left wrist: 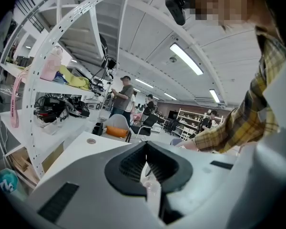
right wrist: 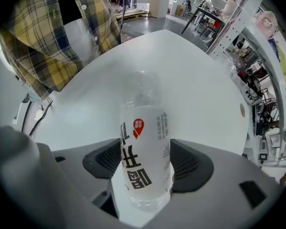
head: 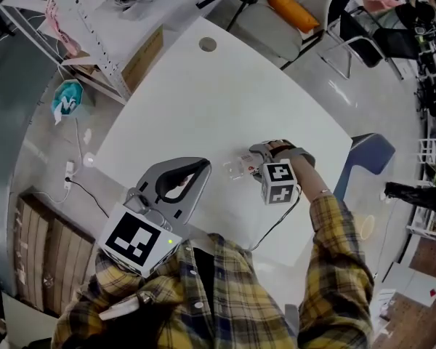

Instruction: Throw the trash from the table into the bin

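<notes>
A clear plastic bottle (right wrist: 142, 142) with a white label, black characters and a red mark lies on the white table (head: 203, 100). In the head view the bottle (head: 240, 167) rests just left of my right gripper (head: 267, 157). That gripper (right wrist: 144, 165) points straight down over it, jaws wide, with the bottle between the ribbed pads (right wrist: 104, 160); no squeeze shows. My left gripper (head: 202, 169) hovers at the table's near edge. Its fingertips meet, and I see nothing gripped in the left gripper view (left wrist: 146, 147).
A round cable hole (head: 208, 44) sits near the table's far end. A white perforated rack (head: 94, 35) and a cardboard box (head: 142, 57) stand to the left. Beyond the table is a chair with an orange cushion (head: 294, 9), and a blue-grey seat (head: 368, 155) stands on the right.
</notes>
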